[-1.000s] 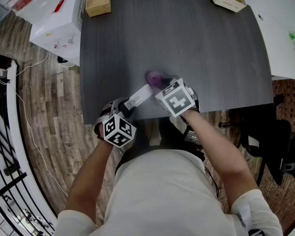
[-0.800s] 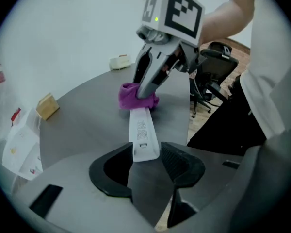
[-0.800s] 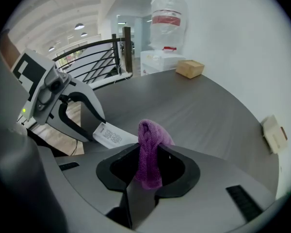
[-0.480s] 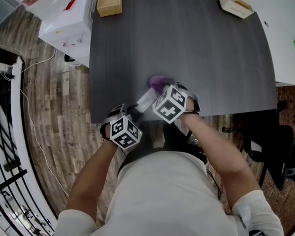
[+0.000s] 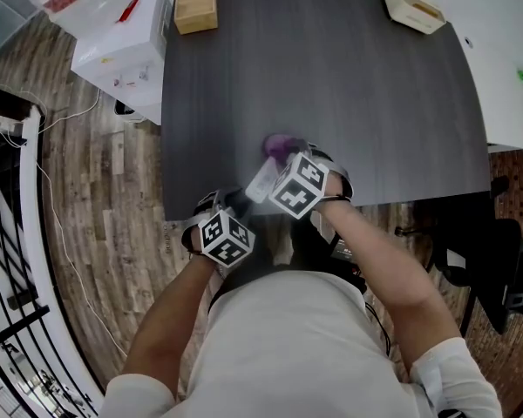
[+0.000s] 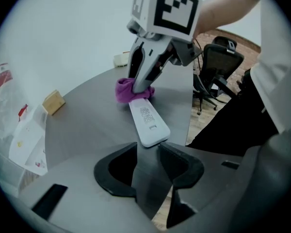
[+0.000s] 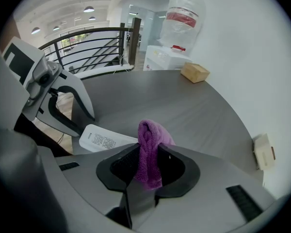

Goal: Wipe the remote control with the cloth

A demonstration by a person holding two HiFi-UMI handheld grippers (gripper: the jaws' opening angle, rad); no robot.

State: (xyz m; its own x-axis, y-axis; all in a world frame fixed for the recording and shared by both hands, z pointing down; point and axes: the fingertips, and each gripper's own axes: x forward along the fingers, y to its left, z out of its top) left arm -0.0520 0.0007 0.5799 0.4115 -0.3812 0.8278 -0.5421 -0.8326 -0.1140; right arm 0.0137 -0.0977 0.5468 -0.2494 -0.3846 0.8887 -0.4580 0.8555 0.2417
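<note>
The left gripper (image 6: 148,152) is pulling back off the white remote control (image 5: 261,181), jaws closing on nothing. The remote is lying on the bench (image 6: 87,115). The right gripper (image 7: 149,150) is squeezing the purple cloth (image 7: 153,132), wiping its far end.

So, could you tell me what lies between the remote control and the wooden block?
Nothing: the table is bare between remote control and wooden block, in the head view.

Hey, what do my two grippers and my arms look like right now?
Both the left gripper and right gripper are grey, with black curved jaws and a cube of black-and-white square markers. The left's jaws are closing, the remote control end at their tips. White short sleeves.
</note>
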